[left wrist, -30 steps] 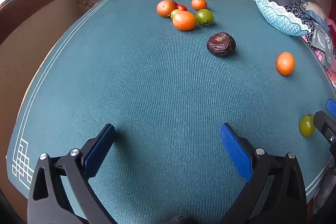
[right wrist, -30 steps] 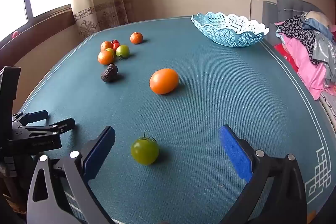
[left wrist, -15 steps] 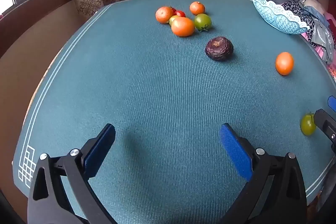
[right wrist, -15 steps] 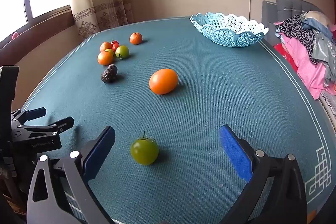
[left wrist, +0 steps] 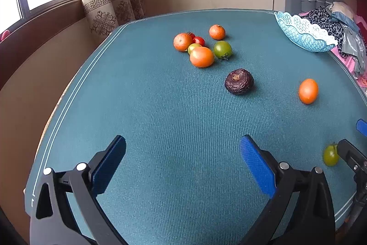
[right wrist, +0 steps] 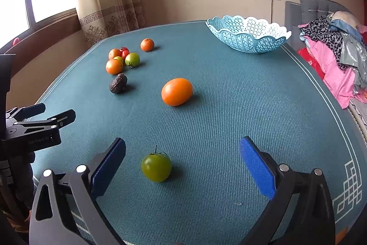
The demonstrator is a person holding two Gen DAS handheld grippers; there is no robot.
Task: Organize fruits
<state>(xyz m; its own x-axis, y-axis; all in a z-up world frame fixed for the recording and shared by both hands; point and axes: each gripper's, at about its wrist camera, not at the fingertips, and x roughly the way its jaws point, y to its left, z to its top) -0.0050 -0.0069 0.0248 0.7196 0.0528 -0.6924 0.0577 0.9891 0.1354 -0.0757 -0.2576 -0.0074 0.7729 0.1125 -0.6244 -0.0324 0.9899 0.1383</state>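
Observation:
Fruits lie on a teal table point(left wrist: 160, 121). My right gripper point(right wrist: 182, 160) is open, and a green tomato point(right wrist: 156, 167) sits on the table between its fingers, nearer the left one. An orange fruit point(right wrist: 176, 91) lies beyond it. A dark avocado point(left wrist: 239, 81) and a cluster of orange, red and green fruits point(left wrist: 201, 47) lie farther off. A light blue basket point(right wrist: 247, 35) stands empty at the far right. My left gripper point(left wrist: 182, 161) is open and empty over bare table, and it shows in the right wrist view point(right wrist: 45, 116).
A pile of clothes point(right wrist: 337, 54) lies on a bed past the table's right edge. A window sill and curtain point(left wrist: 110, 4) stand beyond the far left edge. The table's front edge is close under both grippers.
The left wrist view has tilted up, so the fruits sit lower in the frame and more wall shows. The right gripper has barely moved. Both stay open.

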